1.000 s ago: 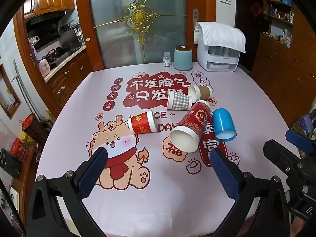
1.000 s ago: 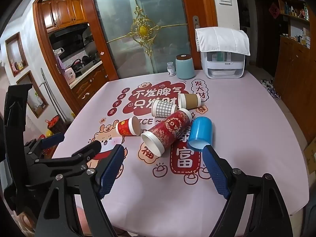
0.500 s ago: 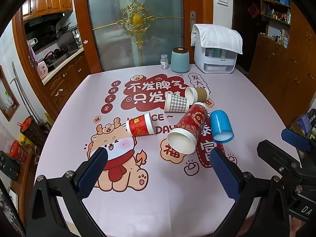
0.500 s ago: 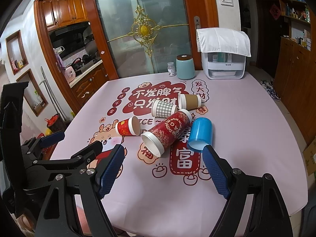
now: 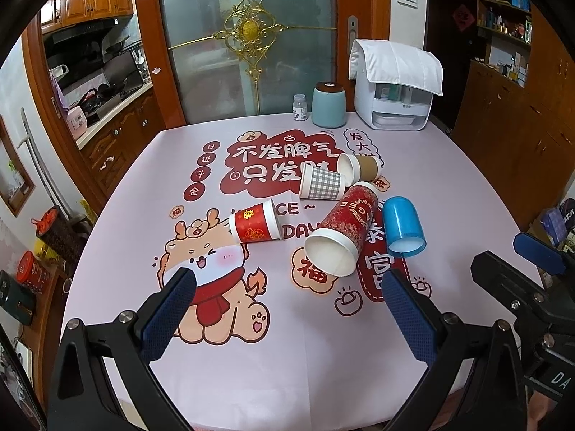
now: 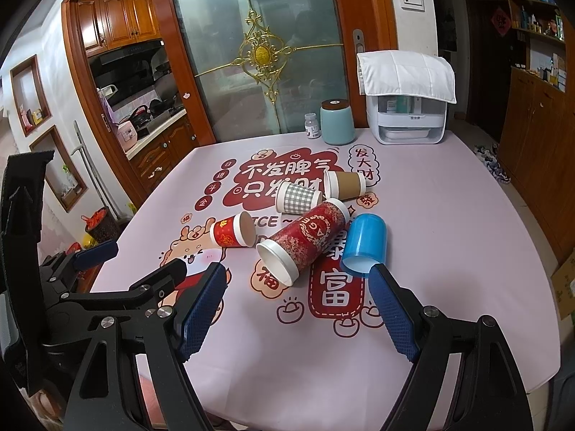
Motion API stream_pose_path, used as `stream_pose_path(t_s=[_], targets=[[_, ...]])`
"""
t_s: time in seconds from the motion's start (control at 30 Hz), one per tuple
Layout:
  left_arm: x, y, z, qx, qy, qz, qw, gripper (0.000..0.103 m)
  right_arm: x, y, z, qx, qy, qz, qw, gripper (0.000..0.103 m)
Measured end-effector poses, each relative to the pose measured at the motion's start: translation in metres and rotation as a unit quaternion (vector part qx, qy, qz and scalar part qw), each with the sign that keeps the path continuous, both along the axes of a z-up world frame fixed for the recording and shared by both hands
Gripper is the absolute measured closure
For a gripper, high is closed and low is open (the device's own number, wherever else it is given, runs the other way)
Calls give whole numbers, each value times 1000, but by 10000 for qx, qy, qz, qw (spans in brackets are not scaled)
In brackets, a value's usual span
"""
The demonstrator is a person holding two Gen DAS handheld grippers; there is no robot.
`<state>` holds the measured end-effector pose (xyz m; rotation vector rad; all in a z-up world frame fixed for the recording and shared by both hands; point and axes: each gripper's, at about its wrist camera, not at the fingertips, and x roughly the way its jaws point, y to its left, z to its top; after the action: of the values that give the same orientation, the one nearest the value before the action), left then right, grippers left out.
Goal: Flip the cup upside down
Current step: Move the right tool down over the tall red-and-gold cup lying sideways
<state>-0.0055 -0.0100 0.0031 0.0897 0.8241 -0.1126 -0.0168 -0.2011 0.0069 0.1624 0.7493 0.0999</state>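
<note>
Left wrist view: the left gripper (image 5: pixel 287 309) hangs spread and empty, near the tall red cup (image 5: pixel 343 228) lying among four others; a nudge could roll it.

Right wrist view: the right gripper (image 6: pixel 298 309) is spread too, near the blue cup (image 6: pixel 364 246), which may roll.

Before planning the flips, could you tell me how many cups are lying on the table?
5: small red cup leftmost, tall red cup centre, blue cup right, checked cup and brown cup behind. None looks hidden.

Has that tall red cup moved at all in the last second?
No. The tall red cup lies on its side, still touching the blue cup and pointing at the same cartoon print on the tablecloth; only the cameras shifted slightly.
</note>
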Motion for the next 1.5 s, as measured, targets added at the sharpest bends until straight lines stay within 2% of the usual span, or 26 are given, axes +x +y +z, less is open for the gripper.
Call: stream_pose_path(t_s=[0.27,1.1,1.33,1.5], targets=[[2,2,1,-22,3,14,10000,1,1,2,1,71,43,61,9999,20],[42,10,26,30,-102,87,9999,1,49,-12,26,437,316,420,9977,20],[70,14,13,-34,14,164,9999,1,72,-13,21,413,497,426,9970,20],[90,17,-3,1,23,202,9998,1,100,-22,4,645,863,408,9933,20]])
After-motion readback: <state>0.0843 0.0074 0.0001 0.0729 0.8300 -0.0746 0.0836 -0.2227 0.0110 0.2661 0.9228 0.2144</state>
